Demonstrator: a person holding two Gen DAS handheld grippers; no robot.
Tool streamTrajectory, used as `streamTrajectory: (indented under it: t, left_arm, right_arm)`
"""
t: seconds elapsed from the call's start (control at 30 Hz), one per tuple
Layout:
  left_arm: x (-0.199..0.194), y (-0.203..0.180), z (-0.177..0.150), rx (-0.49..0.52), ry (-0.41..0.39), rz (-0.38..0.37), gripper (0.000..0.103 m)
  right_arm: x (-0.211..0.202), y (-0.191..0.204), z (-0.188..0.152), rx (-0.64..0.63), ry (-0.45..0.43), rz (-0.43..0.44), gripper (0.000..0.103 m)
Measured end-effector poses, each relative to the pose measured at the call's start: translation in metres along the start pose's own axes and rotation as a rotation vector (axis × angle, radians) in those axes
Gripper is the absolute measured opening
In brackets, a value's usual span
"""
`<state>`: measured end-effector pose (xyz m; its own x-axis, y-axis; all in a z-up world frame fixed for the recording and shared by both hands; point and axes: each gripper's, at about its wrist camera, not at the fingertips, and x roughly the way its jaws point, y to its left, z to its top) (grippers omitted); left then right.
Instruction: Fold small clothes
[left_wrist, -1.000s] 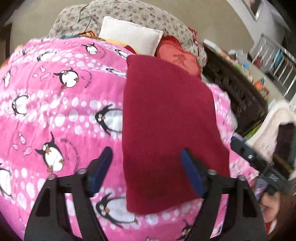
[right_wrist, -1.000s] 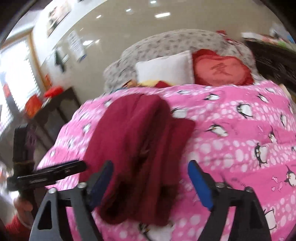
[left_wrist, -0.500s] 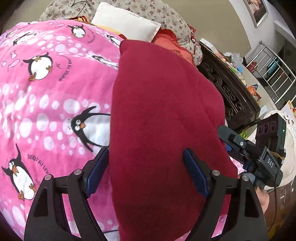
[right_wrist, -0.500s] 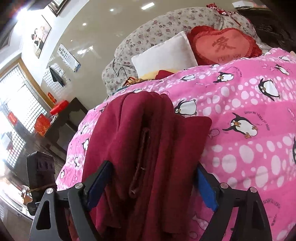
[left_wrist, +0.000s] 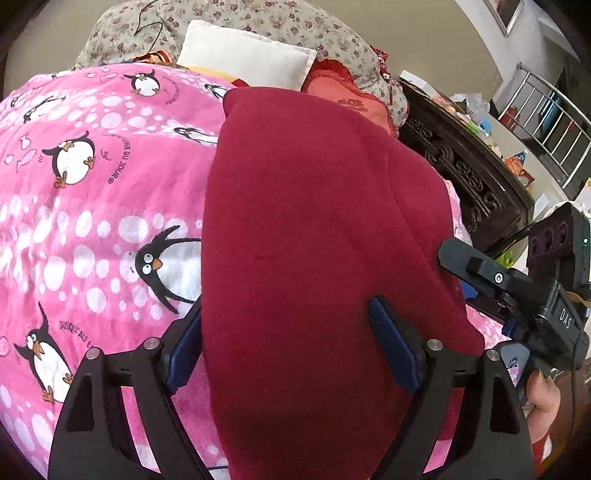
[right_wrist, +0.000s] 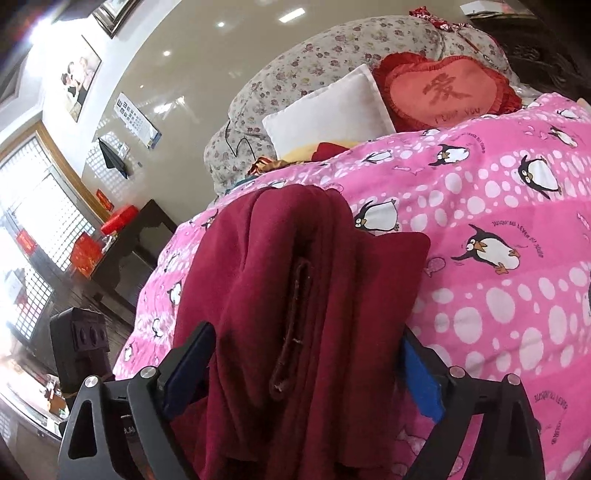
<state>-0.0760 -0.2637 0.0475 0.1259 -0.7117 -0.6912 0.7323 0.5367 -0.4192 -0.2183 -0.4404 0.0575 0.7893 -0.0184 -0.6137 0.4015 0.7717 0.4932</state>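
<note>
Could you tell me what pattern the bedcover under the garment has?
Pink bedcover with white dots and penguins, clearest in the left wrist view.

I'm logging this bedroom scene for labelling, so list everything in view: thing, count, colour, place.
garment: one, dark red, folded, on the quilt between both grippers' fingers
quilt: one, pink with penguins, covering the bed
white pillow: one, at the bed head
heart cushion: one, red, beside the white pillow
floral bedding: one pile, grey, behind the pillows
dark wooden furniture: one piece, right of the bed
left gripper: black with blue pads, open around the garment
right gripper: black with blue pads, open around the garment
hand: one, holding the right gripper
</note>
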Motion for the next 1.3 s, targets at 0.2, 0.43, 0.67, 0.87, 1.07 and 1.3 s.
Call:
streamTrajectory:
  t: [0.2,0.43,0.67,0.87,1.07,1.3]
  left_arm:
    - [0.005,-0.001,-0.001,-0.016,0.001,0.005,0.092]
    - [0.005,-0.009,-0.003,0.018,0.000,-0.007,0.083]
    - [-0.042,-0.018,-0.009,0.076,-0.052,0.005,0.058]
    - [-0.111,-0.009,-0.038,0.094,-0.050,0.064,0.058]
    - [-0.137,0.010,-0.079,0.067,0.010,0.125,0.059]
    - [-0.110,0.035,-0.115,0.014,0.054,0.152,0.062]
  right_arm:
    - [0.010,0.008,-0.002,-0.074,0.002,-0.060,0.094]
    - [0.000,0.015,-0.006,-0.156,-0.037,-0.081,0.055]
    - [-0.030,0.054,-0.012,-0.220,-0.076,-0.009,0.047]
    - [-0.045,0.092,-0.042,-0.196,0.001,0.114,0.047]
    - [-0.033,0.119,-0.089,-0.213,0.084,0.128,0.047]
    - [-0.008,0.125,-0.125,-0.304,0.117,-0.079,0.051]
